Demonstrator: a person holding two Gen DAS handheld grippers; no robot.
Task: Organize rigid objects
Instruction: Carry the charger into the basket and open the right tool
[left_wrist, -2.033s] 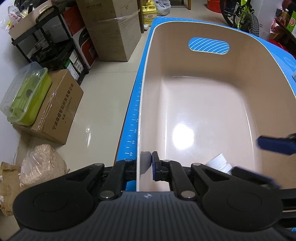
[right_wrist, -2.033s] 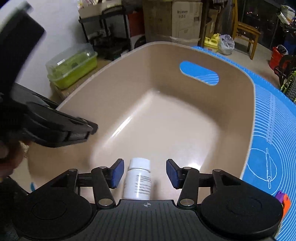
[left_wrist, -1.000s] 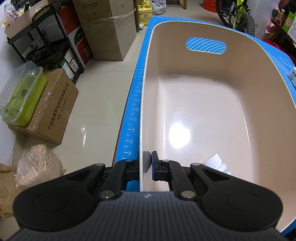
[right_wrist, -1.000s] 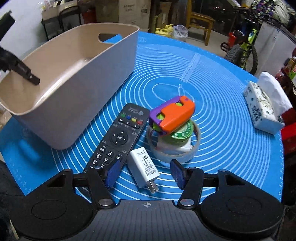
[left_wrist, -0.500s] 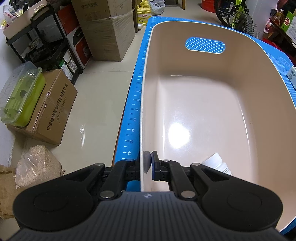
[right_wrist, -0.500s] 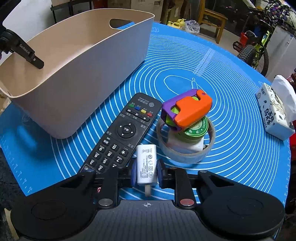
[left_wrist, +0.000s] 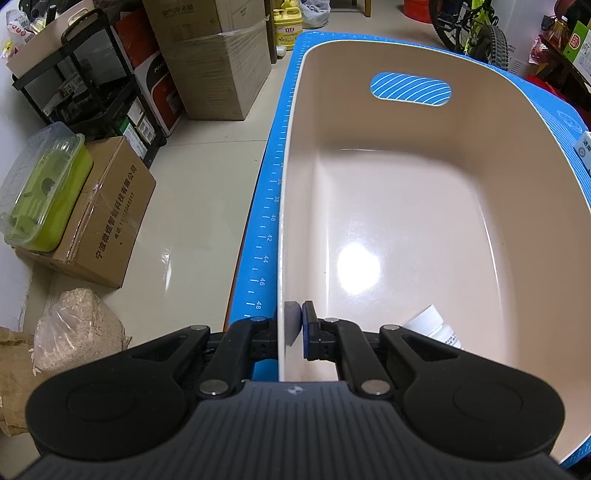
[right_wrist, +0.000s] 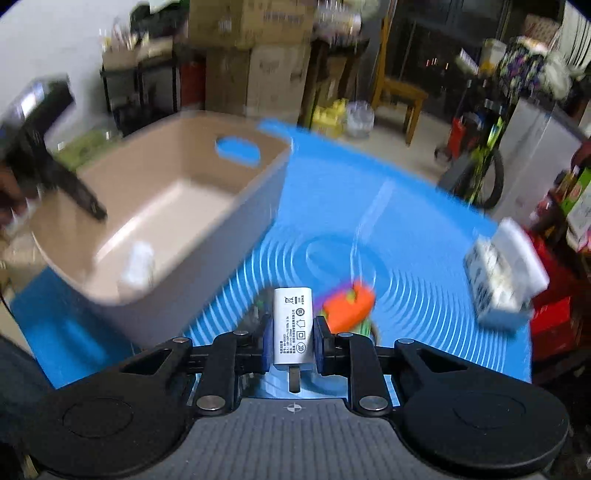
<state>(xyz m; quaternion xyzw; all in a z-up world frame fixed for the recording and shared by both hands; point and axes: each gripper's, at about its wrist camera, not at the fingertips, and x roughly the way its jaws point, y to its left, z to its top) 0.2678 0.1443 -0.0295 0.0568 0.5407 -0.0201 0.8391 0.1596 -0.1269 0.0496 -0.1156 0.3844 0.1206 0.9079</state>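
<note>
Left gripper (left_wrist: 293, 325) pinched onto near-left wall of beige bin (left_wrist: 517, 155), one pad outside, one inside. White bottle (left_wrist: 432, 326) lay on bin floor by near end. Right gripper (right_wrist: 292, 330) clamped on white charger (right_wrist: 292, 325), prongs toward cam, held above blue mat (right_wrist: 388, 206), beside bin. Orange-purple toy (right_wrist: 349, 302) just past charger on mat; tissue pack (right_wrist: 498, 275) far right. View blurred.
</note>
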